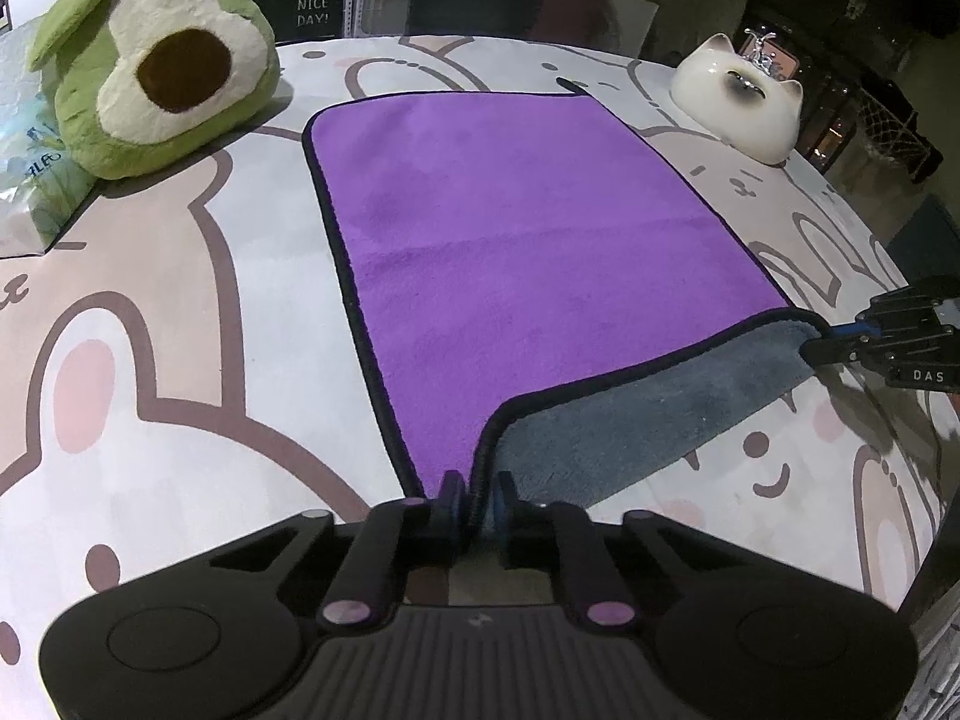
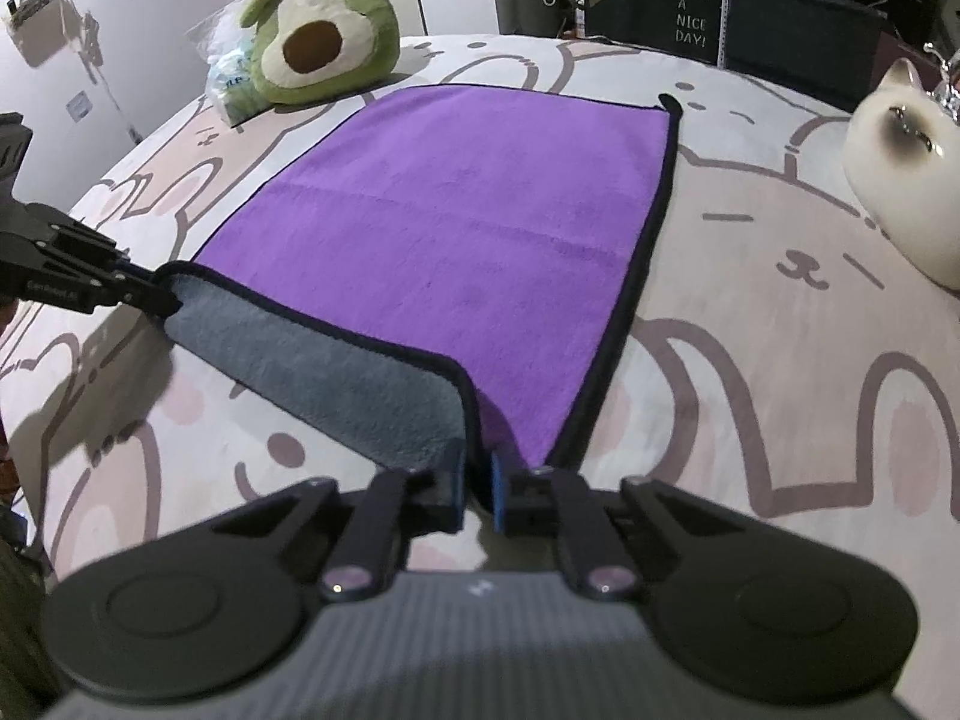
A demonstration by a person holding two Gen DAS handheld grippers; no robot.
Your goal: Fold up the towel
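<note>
On a cartoon-print worktop (image 1: 180,312), purple towel with grey underside (image 1: 510,228) spread flat, near edge lifted. Left gripper (image 1: 474,507) and right gripper (image 2: 478,483) pinched on near corners. Best carried forward level, edges aligned with far hem.

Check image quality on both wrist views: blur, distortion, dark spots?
Left wrist: heavy fisheye bowing of the table, towel sharp, background dim. Right wrist: same bowing, slight softness at the left gripper, cat figurine smeared at the edge.
</note>
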